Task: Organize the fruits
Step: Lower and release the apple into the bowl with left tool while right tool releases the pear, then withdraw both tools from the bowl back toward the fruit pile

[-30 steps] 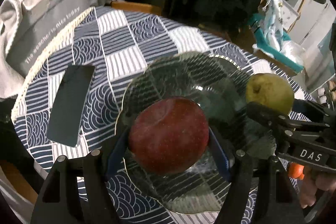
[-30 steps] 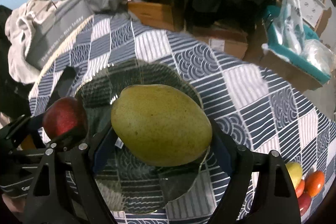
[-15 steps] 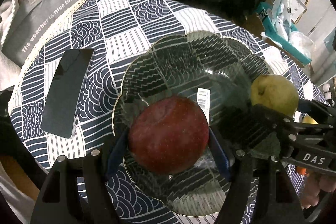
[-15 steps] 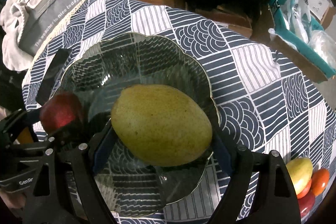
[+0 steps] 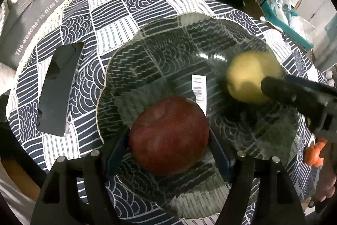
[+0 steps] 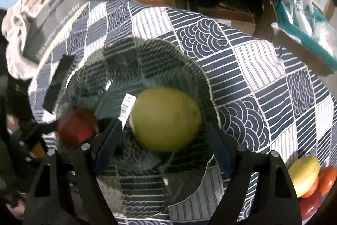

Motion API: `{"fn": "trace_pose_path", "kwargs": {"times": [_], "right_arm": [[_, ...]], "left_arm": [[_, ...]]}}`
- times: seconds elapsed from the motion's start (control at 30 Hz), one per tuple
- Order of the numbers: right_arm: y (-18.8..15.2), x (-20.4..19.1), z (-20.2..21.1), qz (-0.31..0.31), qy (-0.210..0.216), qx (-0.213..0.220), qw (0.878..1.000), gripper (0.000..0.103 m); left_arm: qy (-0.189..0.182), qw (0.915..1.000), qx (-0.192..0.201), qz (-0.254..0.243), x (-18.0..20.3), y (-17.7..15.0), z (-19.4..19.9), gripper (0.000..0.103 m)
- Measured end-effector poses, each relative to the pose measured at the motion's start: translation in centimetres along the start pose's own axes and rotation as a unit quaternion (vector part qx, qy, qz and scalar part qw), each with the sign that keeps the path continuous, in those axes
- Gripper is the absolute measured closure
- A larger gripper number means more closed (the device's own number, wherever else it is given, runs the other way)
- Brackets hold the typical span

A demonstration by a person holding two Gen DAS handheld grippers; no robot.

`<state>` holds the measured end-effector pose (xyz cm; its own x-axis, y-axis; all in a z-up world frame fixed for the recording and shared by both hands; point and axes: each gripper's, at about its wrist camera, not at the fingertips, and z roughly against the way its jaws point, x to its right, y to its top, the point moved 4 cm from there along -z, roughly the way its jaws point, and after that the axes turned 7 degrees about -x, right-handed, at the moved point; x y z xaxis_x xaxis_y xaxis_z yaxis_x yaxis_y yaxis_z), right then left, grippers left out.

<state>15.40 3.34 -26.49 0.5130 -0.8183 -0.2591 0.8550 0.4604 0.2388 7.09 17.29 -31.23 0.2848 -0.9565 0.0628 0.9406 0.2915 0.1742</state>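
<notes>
My left gripper [image 5: 168,140] is shut on a red apple [image 5: 168,136] and holds it over the near part of a clear scalloped glass plate [image 5: 168,39]. My right gripper [image 6: 164,132] has its jaws spread wider than the yellow-green mango [image 6: 165,118], which sits in the plate [image 6: 147,52] with gaps at both sides. In the left wrist view the mango [image 5: 250,75] is at the plate's right. In the right wrist view the apple [image 6: 76,125] is at the left.
A black phone [image 5: 59,88] lies on the patterned tablecloth [image 5: 118,5] left of the plate. A grey bag [image 5: 38,10] sits at the far left. More fruit [image 6: 307,178] lies at the table's right edge. A barcode sticker [image 5: 199,88] shows under the plate.
Both grippers moved down and forward over the plate. The right gripper's jaws opened and the mango now rests in the plate. The left stays shut on the apple.
</notes>
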Motion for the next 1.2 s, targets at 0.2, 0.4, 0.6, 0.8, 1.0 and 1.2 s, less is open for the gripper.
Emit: {"fn": "trace_pose_path", "kwargs": {"times": [0.2,0.4,0.6,0.8,1.0,1.2], "right_arm": [[-0.1,-0.2,0.5,0.003,0.003,0.002,1.000,0.022],[0.1,-0.5,2.9,0.007,0.001,0.035,0.999,0.022],[0.2,-0.4,6.7,0.005,-0.020,0.080,0.997,0.022],[-0.7,1.0,10.4,-0.008,-0.065,0.116,0.991,0.022],[-1.9,2.3,13.7,-0.016,-0.102,0.147,0.984,0.022],[-3.2,3.3,16.6,-0.025,-0.128,0.165,0.978,0.022]], "left_arm": [[0.007,0.9996,0.028,-0.004,0.3,0.2,1.6,0.018],[-0.005,0.9990,0.045,-0.003,0.8,0.5,3.6,0.018],[-0.016,0.9976,0.066,-0.013,2.1,0.6,5.9,0.018],[-0.030,0.9952,0.089,-0.028,3.9,0.7,8.4,0.018],[-0.045,0.9919,0.111,-0.043,5.7,0.6,10.7,0.017],[-0.059,0.9892,0.122,-0.057,7.5,0.3,12.4,0.017]]}}
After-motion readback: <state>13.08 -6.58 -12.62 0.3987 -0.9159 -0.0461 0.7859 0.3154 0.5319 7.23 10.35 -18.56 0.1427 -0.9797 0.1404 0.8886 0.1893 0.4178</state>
